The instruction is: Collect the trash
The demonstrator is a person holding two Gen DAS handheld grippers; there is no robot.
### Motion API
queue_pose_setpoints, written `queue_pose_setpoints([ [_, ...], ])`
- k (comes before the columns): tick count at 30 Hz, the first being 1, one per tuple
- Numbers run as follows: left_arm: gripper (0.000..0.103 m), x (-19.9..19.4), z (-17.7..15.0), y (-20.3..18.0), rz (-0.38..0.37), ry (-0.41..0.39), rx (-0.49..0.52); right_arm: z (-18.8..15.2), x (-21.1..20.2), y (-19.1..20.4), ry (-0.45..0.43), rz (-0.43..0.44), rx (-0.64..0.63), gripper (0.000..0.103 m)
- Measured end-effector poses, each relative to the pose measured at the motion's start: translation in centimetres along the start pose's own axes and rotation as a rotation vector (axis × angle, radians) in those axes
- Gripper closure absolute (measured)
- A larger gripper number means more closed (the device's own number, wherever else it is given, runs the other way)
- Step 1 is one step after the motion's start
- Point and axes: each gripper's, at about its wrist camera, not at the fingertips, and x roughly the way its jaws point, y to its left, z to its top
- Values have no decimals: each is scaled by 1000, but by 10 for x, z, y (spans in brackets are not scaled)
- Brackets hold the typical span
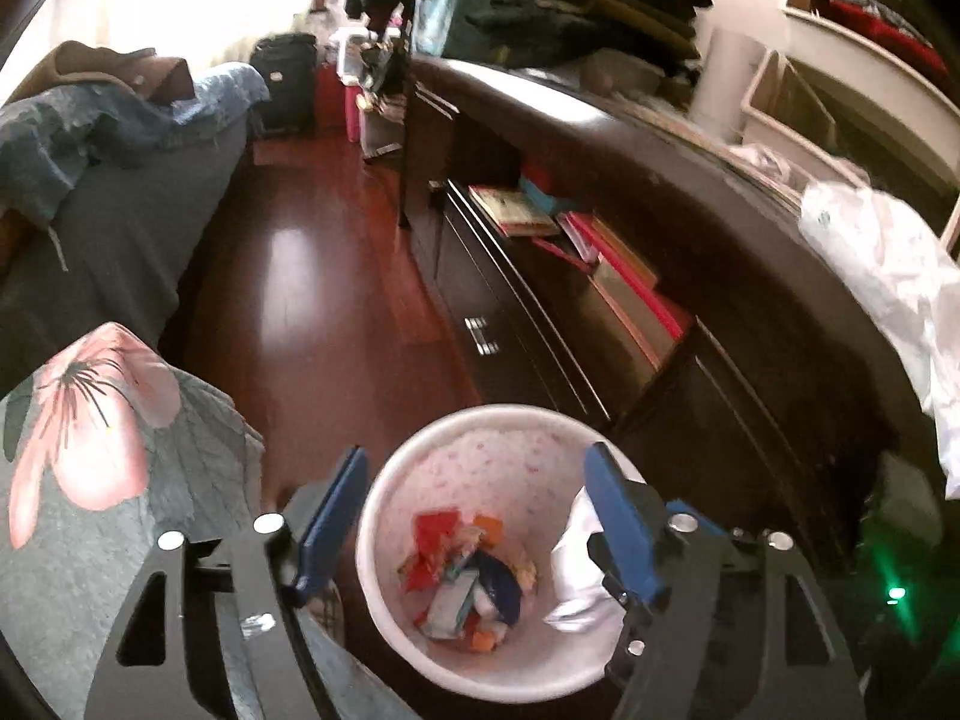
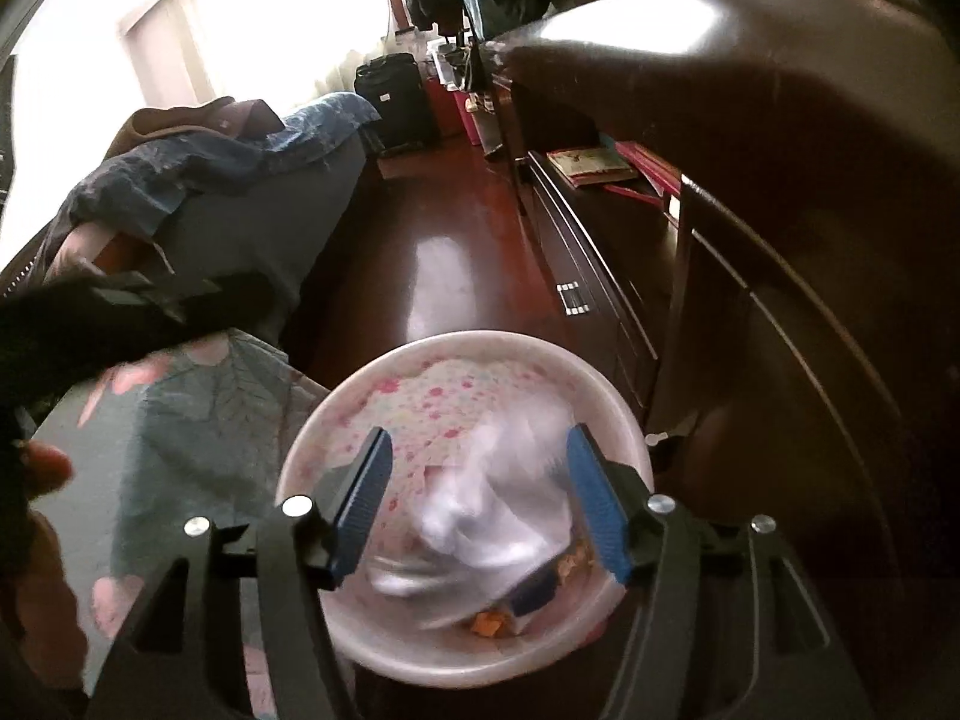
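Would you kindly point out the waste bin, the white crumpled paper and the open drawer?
waste bin (image 1: 384,516): left wrist view, left rim.
white crumpled paper (image 2: 480,516): right wrist view, blurred middle.
open drawer (image 1: 576,252): left wrist view, books inside.

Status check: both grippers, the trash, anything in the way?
Both jaws open above the bin. White wad dropping in; wrappers at bottom. Nothing blocking.

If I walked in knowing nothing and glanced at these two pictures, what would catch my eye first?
Probably the round white bin on the dark red floor, with bright wrappers lying at its bottom. Both the left gripper and the right gripper hover over it with blue fingers apart, a blurred white crumpled piece between the right one's. Beside it, a grey bedspread shows a big pink flower.
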Motion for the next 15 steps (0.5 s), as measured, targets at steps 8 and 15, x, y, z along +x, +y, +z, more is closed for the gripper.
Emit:
queue_pose_setpoints([
  [8,22,-29,-2,8,63,-52,3,-1,-16,10,-18,-13,-16,26],
  [15,7,-100,-17,21,165,-156,-28,-9,-77,53,-83,-36,-89,7],
])
